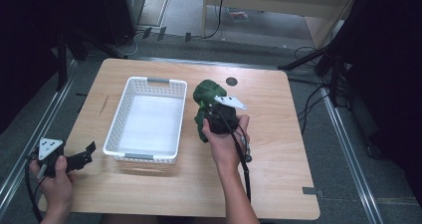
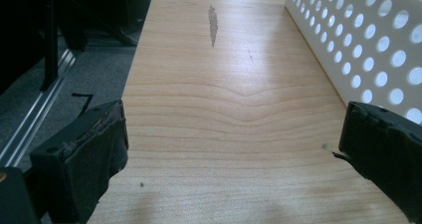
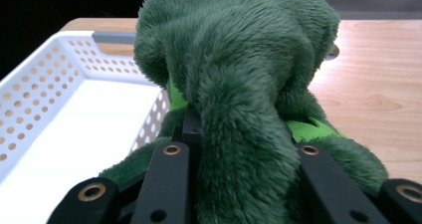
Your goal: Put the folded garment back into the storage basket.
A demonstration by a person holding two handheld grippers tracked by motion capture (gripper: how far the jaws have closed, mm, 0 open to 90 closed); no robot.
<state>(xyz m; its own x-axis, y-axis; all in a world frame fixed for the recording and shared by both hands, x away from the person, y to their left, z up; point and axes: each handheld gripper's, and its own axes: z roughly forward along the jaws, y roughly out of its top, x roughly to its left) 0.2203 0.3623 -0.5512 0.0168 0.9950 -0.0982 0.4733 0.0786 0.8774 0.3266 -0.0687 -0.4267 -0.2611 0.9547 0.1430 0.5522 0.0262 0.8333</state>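
While your right tool (image 1: 215, 115) is clamping the green plush toy (image 1: 207, 95) at mid-frame in the high view, just right of the white basket (image 1: 147, 79), keep squeezing firmly and be carrying it clear over the rim. Your left tool (image 1: 85, 154), jaws wide, is idling at lower left. You're handling one toy, one basket, on one worktop (image 1: 268, 134).

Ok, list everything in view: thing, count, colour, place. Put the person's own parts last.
Table: one, light wood, centre of the room.
Basket: one, white, perforated walls, grey handles, left half of the table, nothing in it.
Plush toy: one, dark green with lighter green patches, right of the basket, gripped by the right tool.
Round disc: one, dark, far side of the table.
Left tool: one, black, jaws open, at the table's near left edge.
Right tool: one, black, shut on the plush toy.
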